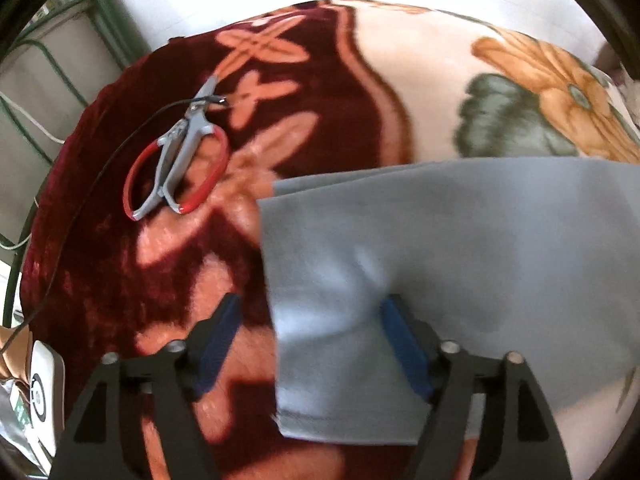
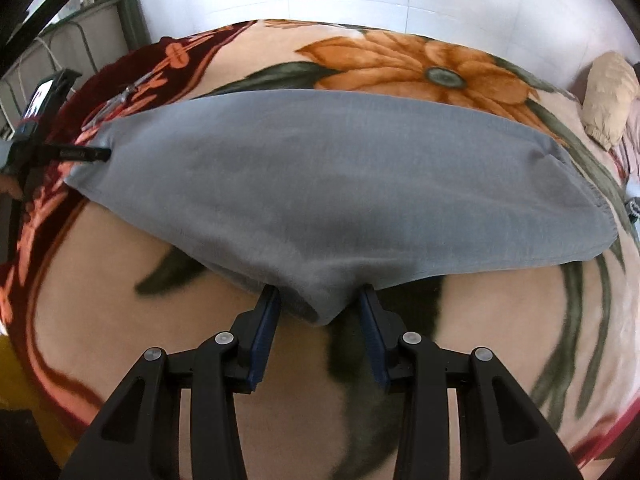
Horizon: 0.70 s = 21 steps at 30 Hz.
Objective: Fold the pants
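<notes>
Grey pants (image 2: 320, 184) spread across a flowered blanket (image 2: 120, 264), a spread claw at each end.

In the left wrist view the left gripper (image 1: 310, 308) stands wide apart over the hem end, its right finger (image 1: 404, 344) against the cloth and the other over the blanket, pinching nothing. In the right wrist view the right gripper (image 2: 320, 300) is spread around a cloth fold at 6 o'clock, pads not pressed in. Red-handled pliers (image 1: 180, 160) lie at 10 o'clock, a pillow (image 2: 610, 96) at 2 o'clock.
</notes>
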Each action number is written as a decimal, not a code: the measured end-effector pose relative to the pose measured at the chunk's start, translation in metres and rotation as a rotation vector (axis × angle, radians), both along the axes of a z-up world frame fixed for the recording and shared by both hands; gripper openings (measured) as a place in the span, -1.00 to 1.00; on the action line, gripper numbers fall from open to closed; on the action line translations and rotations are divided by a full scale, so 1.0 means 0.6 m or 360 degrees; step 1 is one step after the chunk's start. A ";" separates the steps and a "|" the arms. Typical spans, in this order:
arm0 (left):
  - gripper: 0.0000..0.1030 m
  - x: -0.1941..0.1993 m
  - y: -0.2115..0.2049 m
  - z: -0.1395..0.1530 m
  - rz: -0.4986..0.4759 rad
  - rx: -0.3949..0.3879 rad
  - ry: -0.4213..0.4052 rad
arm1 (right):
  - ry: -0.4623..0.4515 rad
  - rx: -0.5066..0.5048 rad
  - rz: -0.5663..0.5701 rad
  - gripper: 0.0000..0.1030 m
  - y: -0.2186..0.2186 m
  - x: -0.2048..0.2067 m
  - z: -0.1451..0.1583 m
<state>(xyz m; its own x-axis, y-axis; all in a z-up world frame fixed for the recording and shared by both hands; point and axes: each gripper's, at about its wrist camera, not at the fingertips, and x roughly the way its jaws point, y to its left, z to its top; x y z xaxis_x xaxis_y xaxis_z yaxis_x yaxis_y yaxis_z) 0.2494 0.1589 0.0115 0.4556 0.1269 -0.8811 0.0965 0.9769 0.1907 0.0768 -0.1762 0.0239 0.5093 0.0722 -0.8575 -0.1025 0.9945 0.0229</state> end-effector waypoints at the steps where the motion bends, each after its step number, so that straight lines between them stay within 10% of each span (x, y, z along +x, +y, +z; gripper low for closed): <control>1: 0.67 0.006 0.007 -0.002 0.0021 -0.0010 -0.0003 | 0.0010 -0.0004 0.0011 -0.21 0.001 -0.004 -0.001; 9: 0.65 0.010 0.074 0.034 0.0197 -0.0078 -0.0066 | -0.0004 0.0121 0.0033 -0.21 -0.012 -0.027 0.045; 15: 0.65 -0.022 0.086 0.030 0.0134 -0.0408 0.0066 | -0.0101 0.0056 0.0009 -0.21 -0.011 -0.004 0.070; 21: 0.57 -0.019 0.039 0.001 0.0095 -0.0387 0.0082 | -0.0003 0.0095 -0.0049 -0.21 -0.018 0.027 0.038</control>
<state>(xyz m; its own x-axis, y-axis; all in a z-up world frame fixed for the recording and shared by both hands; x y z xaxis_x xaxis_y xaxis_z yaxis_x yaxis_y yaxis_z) 0.2382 0.1820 0.0123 0.4077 -0.0662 -0.9107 0.0409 0.9977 -0.0543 0.0933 -0.1869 0.0466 0.5136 0.1074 -0.8513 -0.0723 0.9940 0.0818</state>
